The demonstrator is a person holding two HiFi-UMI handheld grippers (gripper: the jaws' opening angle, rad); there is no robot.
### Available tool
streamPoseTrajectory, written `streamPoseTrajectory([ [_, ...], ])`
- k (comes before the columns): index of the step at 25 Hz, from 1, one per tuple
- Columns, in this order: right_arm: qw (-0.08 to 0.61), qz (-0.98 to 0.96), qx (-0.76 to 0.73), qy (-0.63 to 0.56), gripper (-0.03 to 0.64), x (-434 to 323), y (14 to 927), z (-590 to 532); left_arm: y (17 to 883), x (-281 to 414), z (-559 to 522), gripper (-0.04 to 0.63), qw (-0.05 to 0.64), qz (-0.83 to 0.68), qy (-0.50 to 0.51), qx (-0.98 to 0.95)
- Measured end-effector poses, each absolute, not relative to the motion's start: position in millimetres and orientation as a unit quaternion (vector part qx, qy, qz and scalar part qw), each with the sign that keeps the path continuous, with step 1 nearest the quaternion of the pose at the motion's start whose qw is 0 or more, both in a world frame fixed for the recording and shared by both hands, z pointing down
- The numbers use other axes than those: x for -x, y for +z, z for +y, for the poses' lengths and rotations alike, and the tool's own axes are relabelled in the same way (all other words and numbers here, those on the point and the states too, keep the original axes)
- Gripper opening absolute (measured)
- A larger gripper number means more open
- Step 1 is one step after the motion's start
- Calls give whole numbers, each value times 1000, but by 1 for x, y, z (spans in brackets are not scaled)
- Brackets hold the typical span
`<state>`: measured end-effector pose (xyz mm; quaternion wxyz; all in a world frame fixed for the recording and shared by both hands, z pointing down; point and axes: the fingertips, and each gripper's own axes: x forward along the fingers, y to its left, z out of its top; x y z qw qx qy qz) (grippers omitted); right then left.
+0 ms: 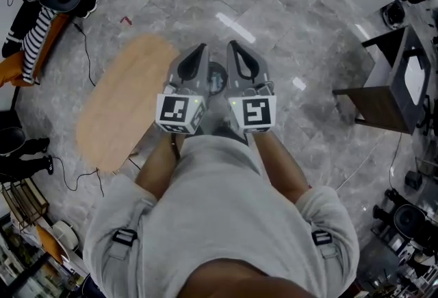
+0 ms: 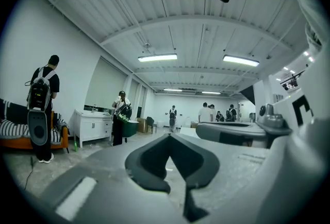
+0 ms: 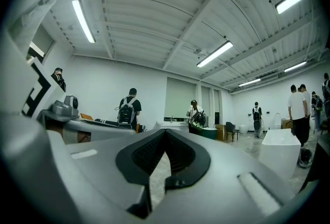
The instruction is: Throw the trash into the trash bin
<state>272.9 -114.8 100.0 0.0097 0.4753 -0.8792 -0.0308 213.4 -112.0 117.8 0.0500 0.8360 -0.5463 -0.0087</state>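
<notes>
Both grippers are held side by side in front of the person's chest and point level, away from the body. My left gripper (image 1: 199, 51) has its jaws together with nothing between them, and in the left gripper view its tips (image 2: 167, 136) meet. Beside it, my right gripper (image 1: 234, 46) is shut too and holds nothing (image 3: 165, 131). On the floor below, a small round dark object (image 1: 217, 77) shows between the two grippers; I cannot tell whether it is the bin. No trash is in view.
A light wooden oval tabletop (image 1: 123, 101) lies at the left, an orange sofa (image 1: 27, 50) beyond it. A dark stand (image 1: 383, 94) is at the right. Ahead are several people, a white cabinet (image 2: 93, 125) and a white tub (image 3: 278, 151).
</notes>
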Motion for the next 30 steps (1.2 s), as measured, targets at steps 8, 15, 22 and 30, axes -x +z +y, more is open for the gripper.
streamPoseTrajectory([
  [8,22,-885,-464,-32,6,-269,106,-108,120,-216,-108,18,46,-548,-5,-835],
  [15,23,-888,-457,-30,6,-265,107,-109,123,-214,-109,18,43,-550,3,-834],
  [22,27,-890,-454,-32,6,-258,108,-108,121,-209,-109,18,47,-553,-5,-832],
  [30,29,-893,-448,-38,6,-245,109,-106,125,-197,-107,18,45,-557,0,-829],
])
